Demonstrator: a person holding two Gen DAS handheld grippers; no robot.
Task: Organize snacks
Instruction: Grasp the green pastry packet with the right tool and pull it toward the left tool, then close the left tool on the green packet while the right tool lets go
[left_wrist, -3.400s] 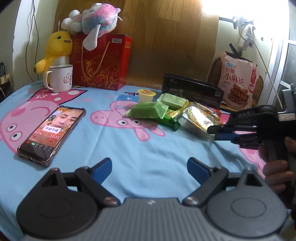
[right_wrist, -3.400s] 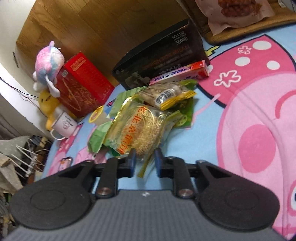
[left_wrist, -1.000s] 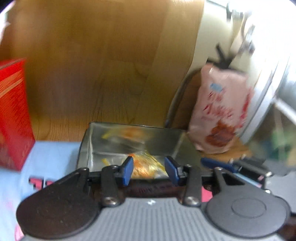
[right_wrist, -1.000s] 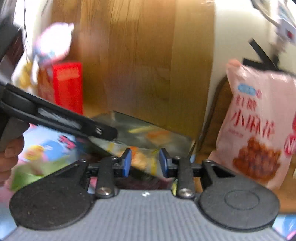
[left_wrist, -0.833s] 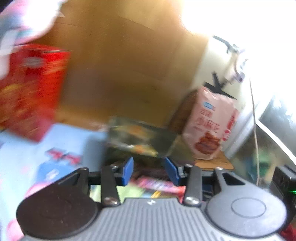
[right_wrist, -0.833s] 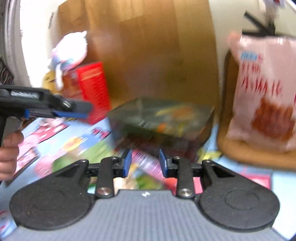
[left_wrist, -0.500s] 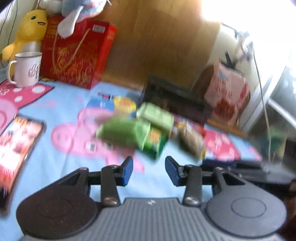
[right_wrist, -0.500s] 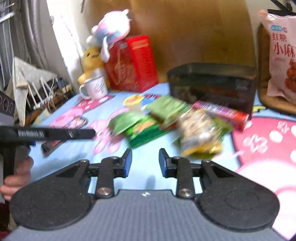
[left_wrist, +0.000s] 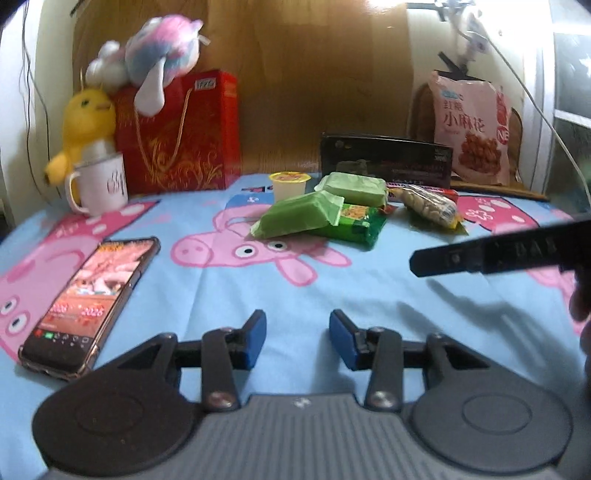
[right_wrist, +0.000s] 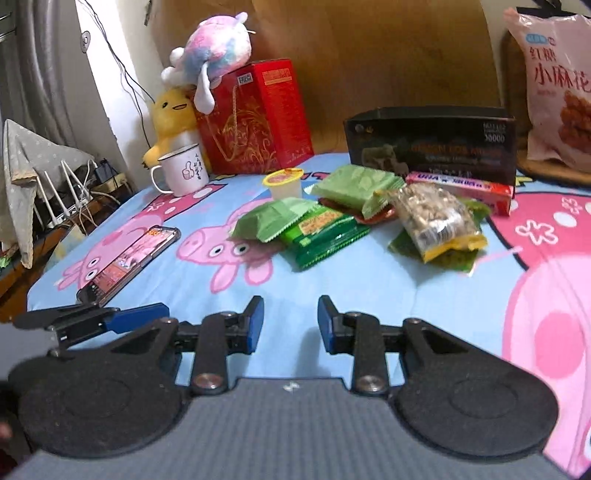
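Hovering between picks: left gripper and right gripper part-open, both empty. Snack pile lies near black box. Next: reach, grasp a packet.

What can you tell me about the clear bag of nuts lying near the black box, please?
The bag of nuts is a clear plastic pouch packed with pale, brownish kernels, with a yellow band at its near end. It lies flat, angled toward the camera, on top of a green wrapper on the cartoon-pig tablecloth. It sits just in front of the red and pink stick pack and the black box. Neither gripper touches it.
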